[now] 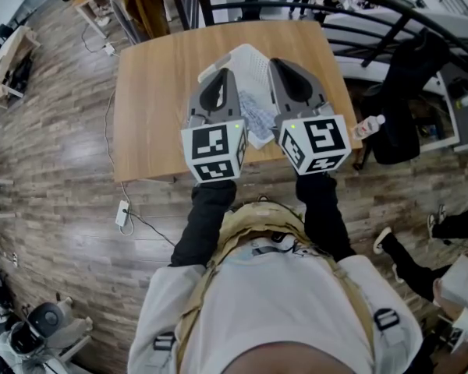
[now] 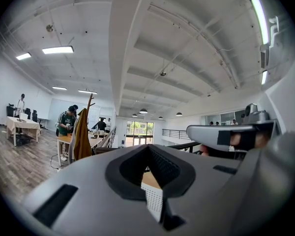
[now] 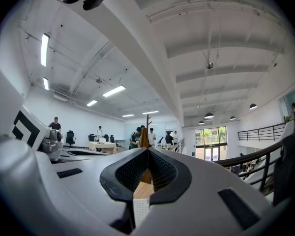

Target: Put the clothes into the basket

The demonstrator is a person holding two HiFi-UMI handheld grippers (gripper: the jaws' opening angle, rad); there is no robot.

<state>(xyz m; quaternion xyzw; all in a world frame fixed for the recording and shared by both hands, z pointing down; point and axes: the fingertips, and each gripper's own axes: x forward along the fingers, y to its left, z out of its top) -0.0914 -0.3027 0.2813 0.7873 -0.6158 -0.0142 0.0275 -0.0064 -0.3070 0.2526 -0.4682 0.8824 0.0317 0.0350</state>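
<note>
Either side of the basket point(image 1: 252, 59), left gripper point(image 1: 225, 72) and right gripper point(image 1: 275, 62) sit level, jaws closed on nothing, apparently poised between moves.

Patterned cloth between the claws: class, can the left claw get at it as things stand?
Probably yes: the cloth lies just beside the left claw with nothing between, though its jaws are shut and must open.

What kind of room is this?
Probably a big open office or workshop. People work at desks far off, long lights line the high ceiling, and a railing runs along what looks like an upper floor.
</note>
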